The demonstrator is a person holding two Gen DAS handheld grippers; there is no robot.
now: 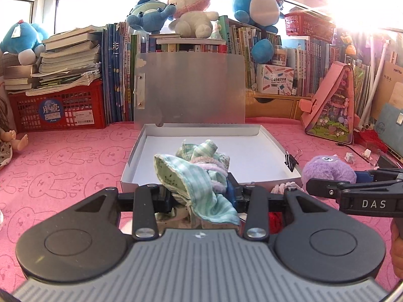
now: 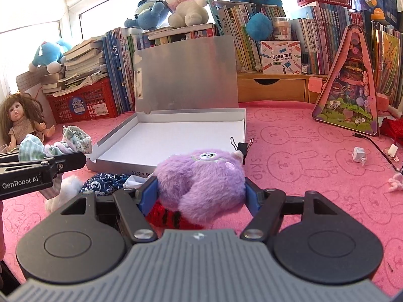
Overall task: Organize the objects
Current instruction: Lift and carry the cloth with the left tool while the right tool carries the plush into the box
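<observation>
Pinching a bundle of small clothes (image 1: 199, 173) between narrowly set jaws, left gripper (image 1: 201, 193) raised off the pink mat (image 1: 63, 156); green checked cloth drooping over the near side toward the camera, a pale striped sleeve poking up and away, toward the box. No clear long axis to the bundle, just a loose heap.

Clamping a purple plush toy (image 2: 201, 186) with blue pads (image 2: 149, 193) pressed into the fur on both sides, right gripper (image 2: 201, 196) with jaws set about halfway apart; toy lying crosswise between the fingers, long axis running left to right, face tipped up and away from the camera. Under it, a red and black striped piece (image 2: 171, 219), and to its left a dark blue patterned cloth (image 2: 105, 182) on the mat.

Just beyond both grippers, a shallow white box (image 2: 176, 136), open, with its grey lid (image 1: 191, 90) standing upright at the far edge; a black binder clip (image 2: 240, 148) at its right rim.

Off to the left, a doll (image 2: 20, 120) sitting against a red crate (image 2: 85, 105) loaded with books. Off to the right, a pink triangular toy house (image 2: 350, 85).

Farthest back, rows of upright books (image 2: 254, 50) topped with a white and pink rabbit (image 1: 191, 7) and blue plush animals (image 1: 257, 2).
</observation>
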